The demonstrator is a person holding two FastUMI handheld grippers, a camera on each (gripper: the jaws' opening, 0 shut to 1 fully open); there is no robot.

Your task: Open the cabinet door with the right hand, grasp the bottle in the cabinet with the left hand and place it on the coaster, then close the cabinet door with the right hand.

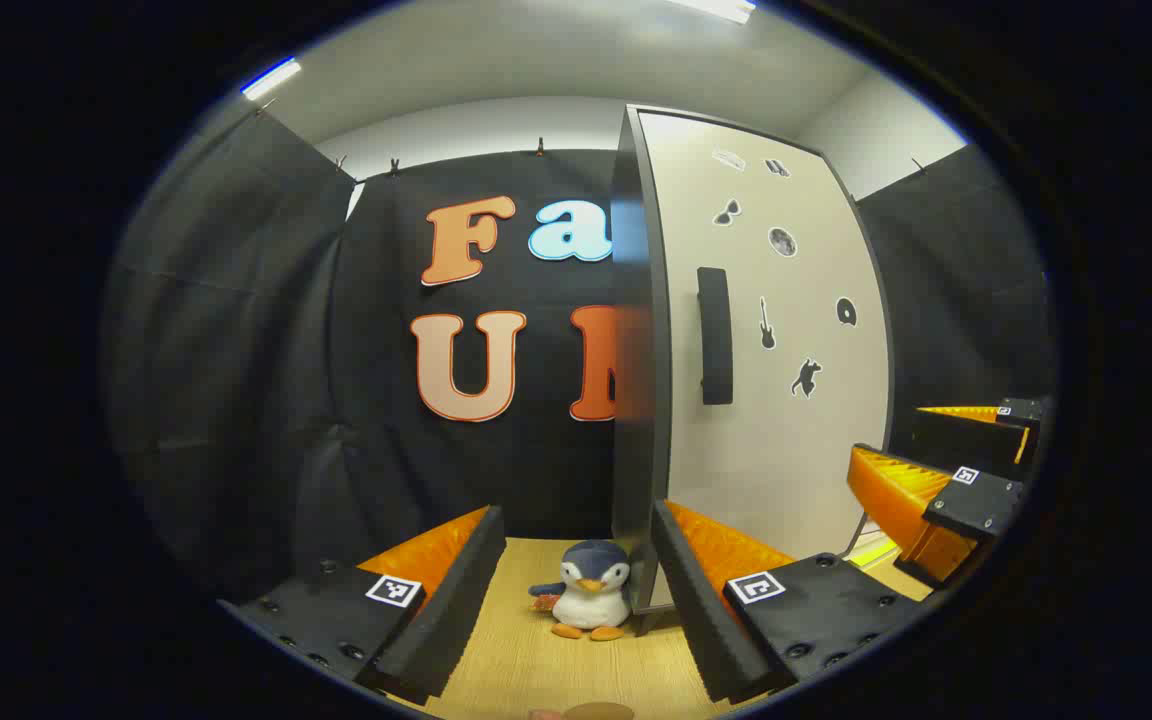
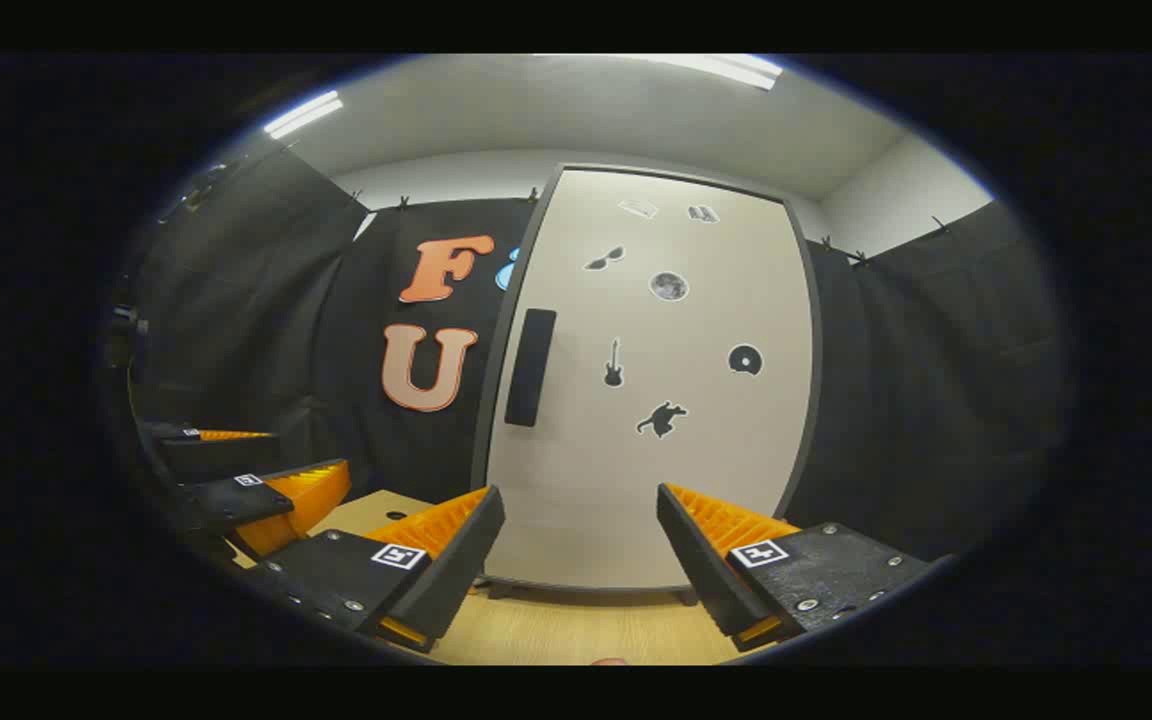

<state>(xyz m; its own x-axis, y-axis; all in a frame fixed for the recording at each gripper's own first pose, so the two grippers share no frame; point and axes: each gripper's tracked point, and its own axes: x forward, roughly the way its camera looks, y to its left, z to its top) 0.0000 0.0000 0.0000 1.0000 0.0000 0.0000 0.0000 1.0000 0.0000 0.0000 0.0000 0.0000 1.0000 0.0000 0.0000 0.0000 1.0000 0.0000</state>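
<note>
Both tongs stand open and empty. The right gripper [image 2: 581, 560] hangs near the closed cabinet door [image 2: 656, 400], its jaws spread well apart, squarely facing the panel; the handle [image 2: 530, 367] sits up and to the left. The left gripper [image 1: 576, 600] waits to the left, by the cabinet's side, a toy penguin [image 1: 588, 595] on the table [image 1: 536, 670] between its fingers. The bottle is presumably behind the door. Opening hasn't started, I judge; next the right gripper must reach the handle and pull.
</note>
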